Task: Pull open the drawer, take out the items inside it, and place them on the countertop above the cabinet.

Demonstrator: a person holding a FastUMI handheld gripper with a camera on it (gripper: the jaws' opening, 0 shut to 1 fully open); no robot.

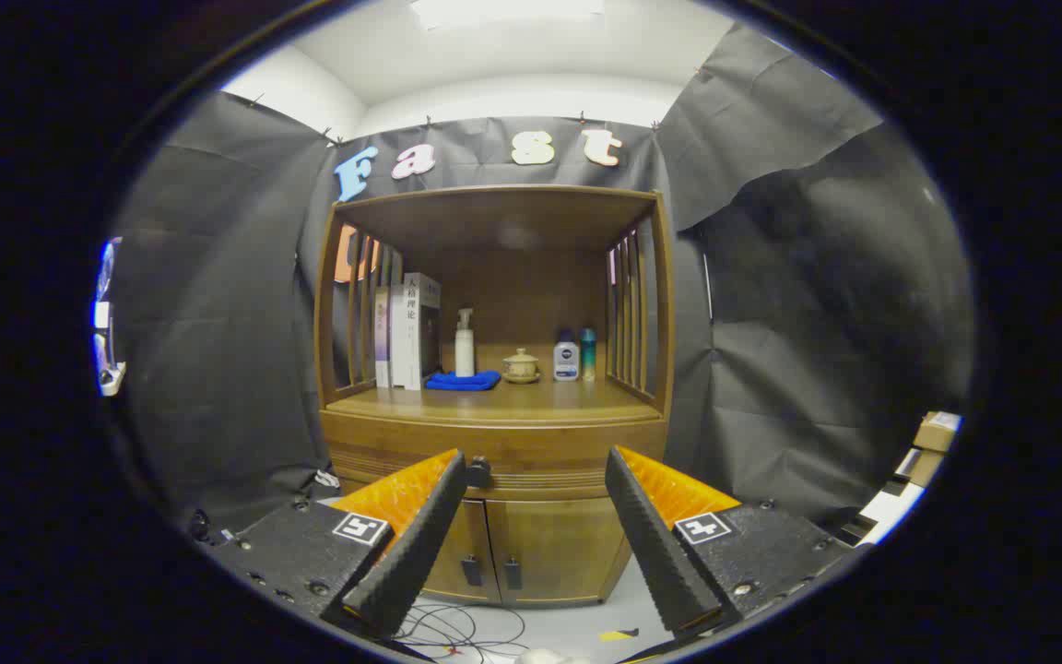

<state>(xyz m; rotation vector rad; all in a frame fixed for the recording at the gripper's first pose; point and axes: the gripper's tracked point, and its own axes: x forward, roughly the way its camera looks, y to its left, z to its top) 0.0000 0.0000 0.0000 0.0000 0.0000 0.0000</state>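
While tool (536,544) hangs with fingers spread apart, gripping nothing, wooden cabinet (494,406) stands at frame centre beyond them. Drawer (531,461) shut, just under tabletop (494,404); dark knob (478,472) shows beside left finger tip. Drawer likely rigid, sliding straight, moderate pull; knob small, round, possibly slippery — best hold, fingers closing across it. Contents hidden.

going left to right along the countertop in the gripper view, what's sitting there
books → blue cloth with a pump bottle standing at it → lidded cup → white bottle → teal bottle. The gripper is open, short of the drawer knob.
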